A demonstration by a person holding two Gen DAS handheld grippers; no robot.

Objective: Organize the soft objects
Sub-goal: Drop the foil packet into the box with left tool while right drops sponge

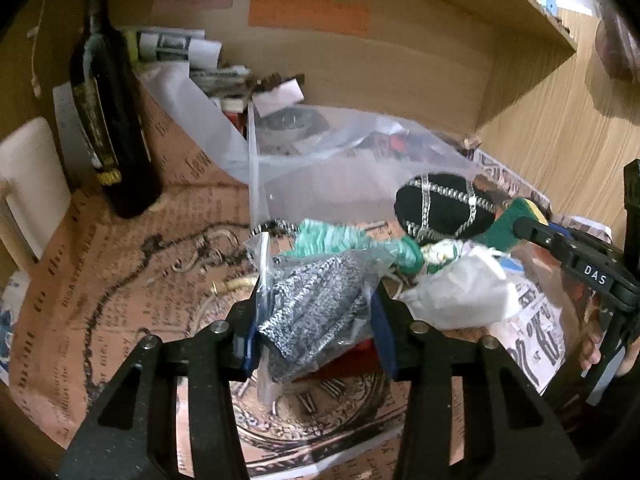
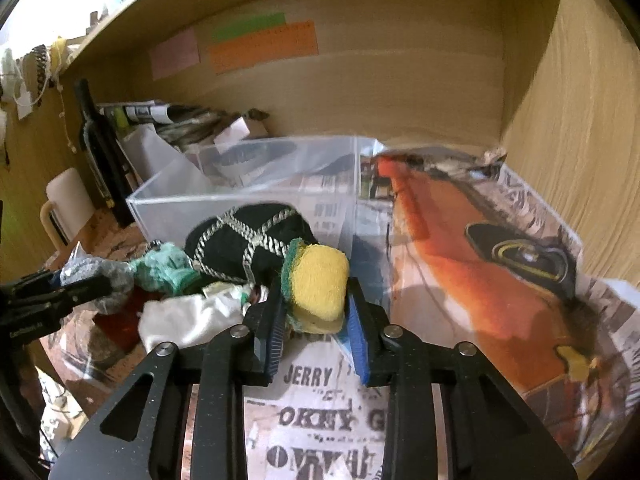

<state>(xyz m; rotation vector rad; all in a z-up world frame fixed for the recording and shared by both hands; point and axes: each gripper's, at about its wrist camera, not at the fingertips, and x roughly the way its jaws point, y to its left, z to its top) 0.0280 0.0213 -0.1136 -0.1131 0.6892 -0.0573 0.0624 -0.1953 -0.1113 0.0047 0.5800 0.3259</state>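
My left gripper (image 1: 318, 300) is shut on a clear zip bag holding a grey-and-white knit (image 1: 316, 312), both blue pads pressed to its sides. In the right wrist view my right gripper (image 2: 316, 300) is shut on a yellow sponge with a green scouring face (image 2: 320, 276). A black pouch with silver cord (image 1: 440, 208) (image 2: 248, 240), a teal yarn bundle (image 1: 340, 236) (image 2: 164, 268) and a white cloth (image 1: 460, 292) (image 2: 188, 320) lie heaped between the two grippers. Behind the heap stands a clear plastic box (image 2: 248, 204) (image 1: 320, 152).
All this sits on a wooden shelf lined with printed paper (image 2: 320, 420). A dark bottle (image 1: 112, 120) (image 2: 96, 148) and a white mug (image 1: 28, 184) stand at the left. Papers and clutter (image 1: 224, 76) pile at the back. A wooden wall (image 2: 580, 160) closes the right side.
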